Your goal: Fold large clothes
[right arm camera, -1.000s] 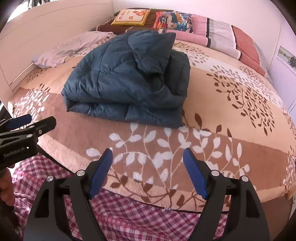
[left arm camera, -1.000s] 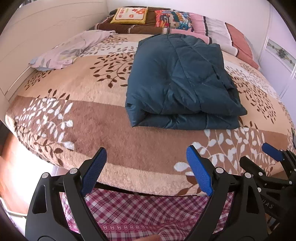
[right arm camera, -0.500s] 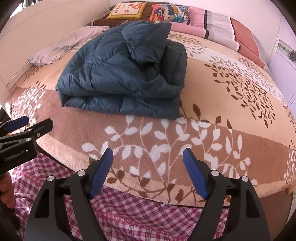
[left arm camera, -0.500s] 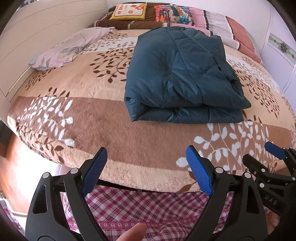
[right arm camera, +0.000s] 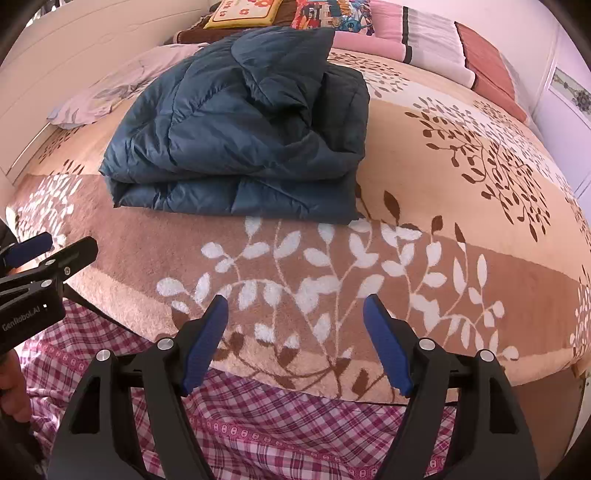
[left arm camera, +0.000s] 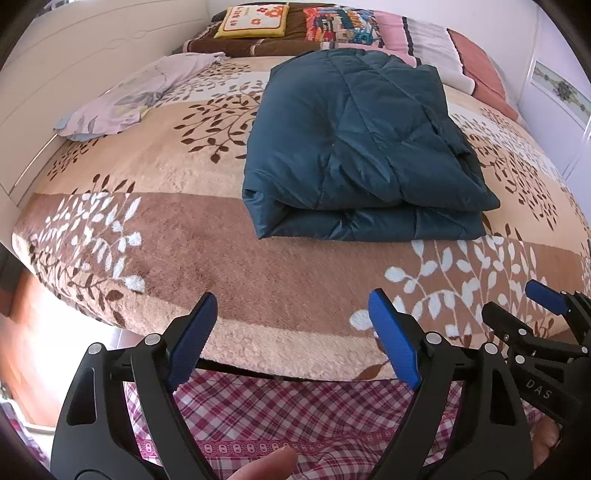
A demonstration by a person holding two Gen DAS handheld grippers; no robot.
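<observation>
The folded dark teal padded jacket (left arm camera: pixel 354 147) lies on the bed, on the leaf-patterned blanket (left arm camera: pixel 184 240), at 12 o'clock from both of your grippers and well apart from them. Your left gripper (left arm camera: pixel 295 332) hangs over the bed's near edge, its fingers (left arm camera: pixel 194 336) released and spread, nothing between them. Your right gripper (right arm camera: pixel 295 336) sits at 3 o'clock of it, fingers (right arm camera: pixel 386 343) likewise released and empty. Pillows (left arm camera: pixel 255 20) line the headboard; a pale garment (left arm camera: pixel 122 99) lies at 10 o'clock.
</observation>
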